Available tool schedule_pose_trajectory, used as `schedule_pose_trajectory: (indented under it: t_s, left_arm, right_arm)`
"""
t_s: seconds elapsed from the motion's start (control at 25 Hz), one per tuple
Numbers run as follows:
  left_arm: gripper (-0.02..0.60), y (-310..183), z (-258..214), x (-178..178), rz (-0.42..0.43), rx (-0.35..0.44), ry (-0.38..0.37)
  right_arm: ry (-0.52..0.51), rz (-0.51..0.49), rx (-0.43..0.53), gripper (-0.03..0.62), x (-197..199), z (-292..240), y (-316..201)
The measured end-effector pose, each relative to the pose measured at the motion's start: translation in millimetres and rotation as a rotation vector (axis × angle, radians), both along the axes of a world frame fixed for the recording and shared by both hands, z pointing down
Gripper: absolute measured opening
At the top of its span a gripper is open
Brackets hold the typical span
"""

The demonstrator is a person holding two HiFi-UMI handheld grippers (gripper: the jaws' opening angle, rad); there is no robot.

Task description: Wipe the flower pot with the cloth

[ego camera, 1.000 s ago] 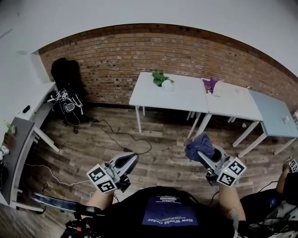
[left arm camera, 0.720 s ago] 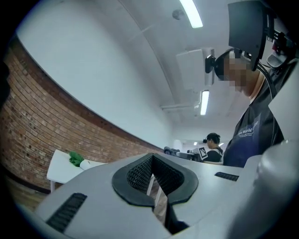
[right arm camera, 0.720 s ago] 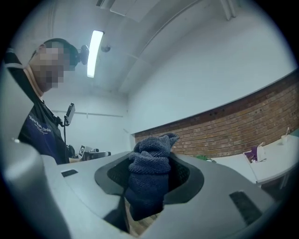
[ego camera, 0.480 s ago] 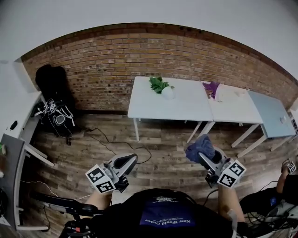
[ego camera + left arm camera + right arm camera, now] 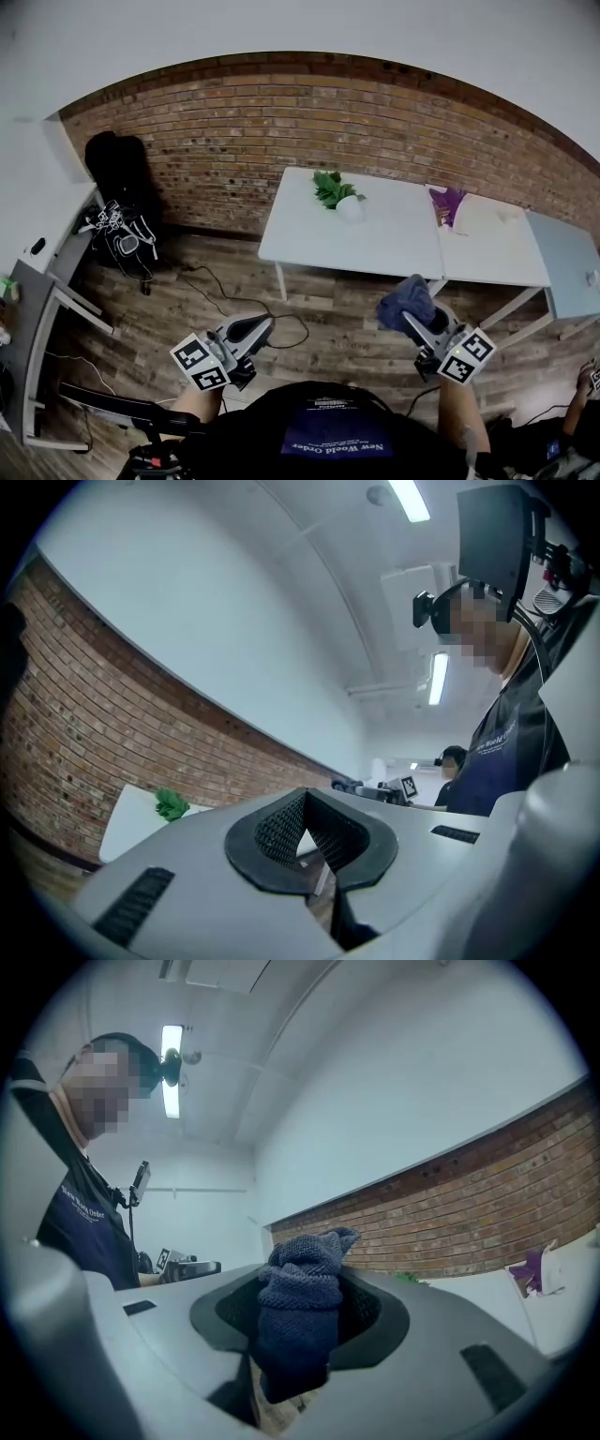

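Two hand-held claws were held low over the wood floor (image 5: pixel 187 281), well short of the white tabletop (image 5: pixel 309 239). Item one, the left claw (image 5: pixel 306 834): jaws closed on each other, ribbed pads meeting at the tip. Item two, the right claw (image 5: pixel 302 1327): jaws clamped on a dark blue knitted cloth (image 5: pixel 302 1283), which was bunched, with one end standing above the jaws and the other hanging below. Item three, the flower pot (image 5: pixel 350 208): small, white and round, holding a green plant; it stood upright on the white tabletop near its far edge, well apart from both claws and the cloth. Item four, a purple plant (image 5: pixel 449 201), stood on the adjoining tabletop (image 5: pixel 492 248) to the right. Item five, a brick wall (image 5: pixel 234 122), ran behind both. Item six, a black bag (image 5: pixel 120 202), sat against that wall at the left.
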State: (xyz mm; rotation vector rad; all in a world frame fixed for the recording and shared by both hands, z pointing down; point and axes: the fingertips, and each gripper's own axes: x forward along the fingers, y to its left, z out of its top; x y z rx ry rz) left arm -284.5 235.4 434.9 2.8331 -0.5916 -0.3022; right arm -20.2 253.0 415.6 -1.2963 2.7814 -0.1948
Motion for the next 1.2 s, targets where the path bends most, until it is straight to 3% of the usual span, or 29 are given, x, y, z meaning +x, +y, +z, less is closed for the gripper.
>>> schedule_pose_trajectory:
  t_s: [0.36,0.52,0.8,1.2]
  left_arm:
    - [0.003,-81.8,-21.0,155.1,-0.042,0.008,-0.001]
    - [0.003,-109.1,-17.9,200.8,-0.041,-0.002,-0.022]
    - [0.003,-170.7,-4.0,207.4,-0.058,-0.022,-0.032]
    - [0.003,-317.8,-7.6,162.5,0.072,0.016,-0.005]
  right_arm:
    - [0.03,-0.09,0.012,0.16,134.3,-16.6,-95.7]
    - [0.023,-0.106,0.003,0.16,173.4,-10.8,-132.4]
    - [0.01,-0.101,-0.007,0.16,187.7,2.6,-192.1]
    - [0.045,0.019,0.021,0.16,136.9,-22.6,-307.5]
